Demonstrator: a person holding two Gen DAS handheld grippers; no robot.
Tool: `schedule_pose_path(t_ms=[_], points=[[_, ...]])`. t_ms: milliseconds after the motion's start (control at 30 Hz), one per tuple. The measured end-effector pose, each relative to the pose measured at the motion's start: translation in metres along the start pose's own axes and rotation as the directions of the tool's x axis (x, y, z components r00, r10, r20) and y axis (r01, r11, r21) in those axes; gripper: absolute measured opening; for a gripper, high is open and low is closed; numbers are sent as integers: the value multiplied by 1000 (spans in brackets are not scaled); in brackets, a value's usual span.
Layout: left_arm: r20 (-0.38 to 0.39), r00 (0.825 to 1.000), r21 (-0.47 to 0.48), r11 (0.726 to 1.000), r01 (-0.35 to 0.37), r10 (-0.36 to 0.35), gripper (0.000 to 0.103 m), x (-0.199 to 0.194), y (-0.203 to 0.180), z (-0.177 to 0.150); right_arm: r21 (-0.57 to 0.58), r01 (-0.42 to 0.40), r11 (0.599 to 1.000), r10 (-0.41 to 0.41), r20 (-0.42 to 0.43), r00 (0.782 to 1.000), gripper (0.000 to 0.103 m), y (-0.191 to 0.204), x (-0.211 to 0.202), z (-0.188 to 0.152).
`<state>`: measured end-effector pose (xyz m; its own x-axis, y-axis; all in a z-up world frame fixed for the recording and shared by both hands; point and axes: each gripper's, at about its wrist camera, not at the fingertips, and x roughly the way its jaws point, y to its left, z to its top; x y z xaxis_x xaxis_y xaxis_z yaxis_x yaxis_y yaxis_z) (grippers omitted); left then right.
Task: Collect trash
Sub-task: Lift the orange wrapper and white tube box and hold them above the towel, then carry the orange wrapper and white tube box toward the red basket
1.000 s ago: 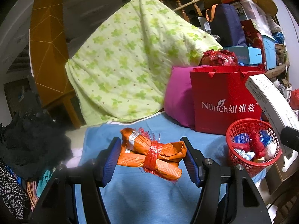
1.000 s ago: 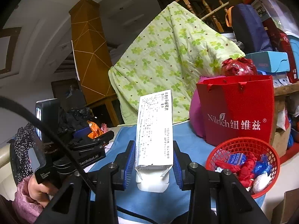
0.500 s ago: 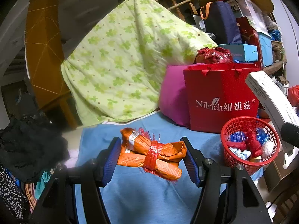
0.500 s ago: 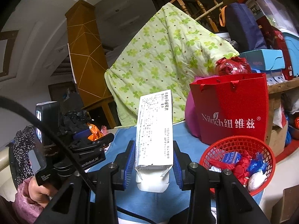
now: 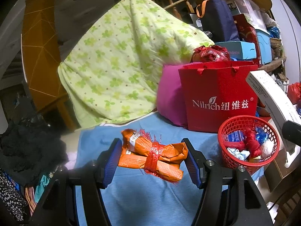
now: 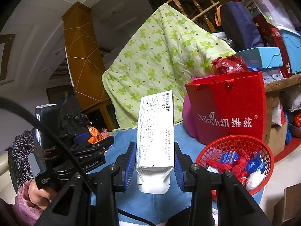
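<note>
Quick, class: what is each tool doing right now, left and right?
Left tool: closed on the orange packets.
Right tool: closed on the white box.

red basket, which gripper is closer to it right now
Right. The right gripper, shut on the white box, sits just beside the red basket; the left gripper, holding the orange packets, is farther off to its left.

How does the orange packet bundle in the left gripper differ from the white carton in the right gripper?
The orange packet bundle is soft, crumpled wrappers tied with a red band; the white carton is one stiff printed box with an open end. The bundle lies crosswise in the left gripper; the carton points forward along the right gripper. Both are held near the red basket.
</note>
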<state>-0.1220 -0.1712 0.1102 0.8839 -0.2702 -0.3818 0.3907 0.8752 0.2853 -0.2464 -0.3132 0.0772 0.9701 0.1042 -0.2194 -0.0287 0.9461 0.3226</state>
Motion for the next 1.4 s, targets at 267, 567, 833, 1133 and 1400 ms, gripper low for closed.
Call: schedule_pose_path(t_ms=[267,567,833,1133,1400], points=[[-5,1000,14,1000,11,-11,66,3,-7,1,13,16,1000,-16,0,1000,39,-9,-3,-3],[-14,1000,36,999,22,-22,66,7,-19,2,41,30,999,-30,5,1000,39,-22,-9,-4],[-20,999,55,998,35,-34,66,8,-29,3,59,41,997,-42,9,999,39,-32,-14,-5],[-29,999,74,996,48,-46,66,12,-38,4,82,52,995,-53,8,999,39,-46,-17,-6],[-33,998,87,994,60,-57,66,12,-47,4,98,59,993,-60,9,998,39,-54,-19,-7]])
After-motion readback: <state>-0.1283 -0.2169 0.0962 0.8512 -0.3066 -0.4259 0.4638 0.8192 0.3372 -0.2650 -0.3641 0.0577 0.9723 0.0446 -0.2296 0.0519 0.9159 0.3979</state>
